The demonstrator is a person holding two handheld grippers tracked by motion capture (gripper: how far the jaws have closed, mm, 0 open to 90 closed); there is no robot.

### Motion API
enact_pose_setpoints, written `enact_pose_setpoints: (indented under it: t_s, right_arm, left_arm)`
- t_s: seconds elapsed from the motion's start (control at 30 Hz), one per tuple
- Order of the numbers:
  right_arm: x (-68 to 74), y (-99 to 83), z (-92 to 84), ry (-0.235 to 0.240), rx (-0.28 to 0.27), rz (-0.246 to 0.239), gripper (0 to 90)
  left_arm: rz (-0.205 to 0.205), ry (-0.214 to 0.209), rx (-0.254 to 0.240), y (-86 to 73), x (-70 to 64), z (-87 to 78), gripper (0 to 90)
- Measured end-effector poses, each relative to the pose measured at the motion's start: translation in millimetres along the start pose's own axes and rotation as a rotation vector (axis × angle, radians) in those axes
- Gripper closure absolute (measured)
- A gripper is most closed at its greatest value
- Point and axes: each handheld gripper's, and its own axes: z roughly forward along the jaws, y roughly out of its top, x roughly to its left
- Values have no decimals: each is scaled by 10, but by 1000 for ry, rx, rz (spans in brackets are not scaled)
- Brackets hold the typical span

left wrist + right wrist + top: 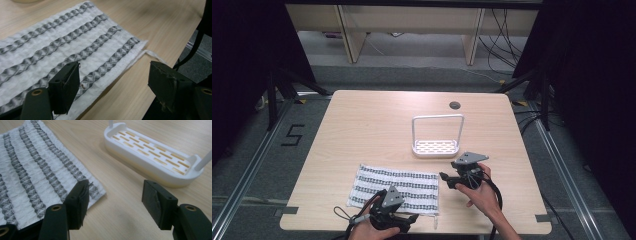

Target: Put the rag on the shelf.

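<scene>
A white towel with dark grey wavy stripes [394, 187] lies flat near the table's front edge. My left gripper [408, 219] is open at the towel's near right corner. In the left gripper view one jaw hangs over the towel [62, 50] and the other over bare wood, the left gripper [113, 82] holding nothing. My right gripper [445, 179] is open beside the towel's far right corner. In the right gripper view the towel [32, 170] lies at left, and the right gripper [115, 202] is empty. A white slotted rack with a hoop handle [435, 148] stands behind it, also at the upper right as the rack [152, 152].
The wooden table [362, 120] has a round cable hole [454, 105] near its far edge. A loose thread [155, 53] trails from the towel's corner toward the table's front edge. Black curtains flank both sides.
</scene>
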Motion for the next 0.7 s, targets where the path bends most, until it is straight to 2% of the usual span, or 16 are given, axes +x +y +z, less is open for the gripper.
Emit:
enact_pose_setpoints:
  t_s: [0.03, 0.07, 0.1, 0.17, 0.27, 0.3, 0.37, 0.4, 0.47, 0.5, 0.53, 0.57, 0.6, 0.67, 0.7]
  right_arm:
    - [9, 10, 6, 9, 7, 14, 402]
    - [1, 11, 20, 14, 10, 6, 402]
    - [1, 12, 32, 13, 13, 8, 402]
    - [6, 20, 44, 19, 18, 14, 404]
    - [16, 26, 63, 28, 22, 18, 411]
    - [17, 24, 76, 29, 17, 11, 414]
    - [45, 34, 83, 39, 36, 29, 421]
    - [40, 35, 103, 37, 26, 6, 426]
    - [46, 39, 133, 43, 34, -4, 437]
    - [60, 45, 143, 49, 42, 9, 445]
    - [54, 46, 168, 51, 36, -7, 450]
    - [64, 52, 181, 59, 52, 13, 457]
    - [55, 52, 201, 64, 53, 4, 464]
    - [56, 58, 228, 77, 64, 21, 477]
    - [45, 60, 247, 74, 58, 12, 483]
  left_arm:
    - [-10, -2, -10, 8, -23, 35, 250]
    - [4, -8, 0, 21, -26, 56, 254]
    - [0, -13, -1, 30, -43, 85, 257]
    - [26, -20, 17, 52, -60, 123, 257]
    - [36, -26, 20, 89, -99, 181, 261]
    - [22, -29, 7, 99, -121, 208, 263]
    - [52, -26, 14, 128, -131, 235, 268]
    - [49, -33, 16, 138, -142, 248, 271]
    - [61, -37, 18, 158, -160, 279, 280]
    - [70, -30, 27, 165, -163, 294, 289]
    - [70, -30, 27, 165, -163, 294, 295]
    - [74, -46, 29, 181, -178, 325, 300]
    - [65, -50, 26, 190, -187, 343, 305]
    - [81, -47, 37, 209, -186, 366, 318]
    - [93, -54, 39, 218, -186, 376, 327]
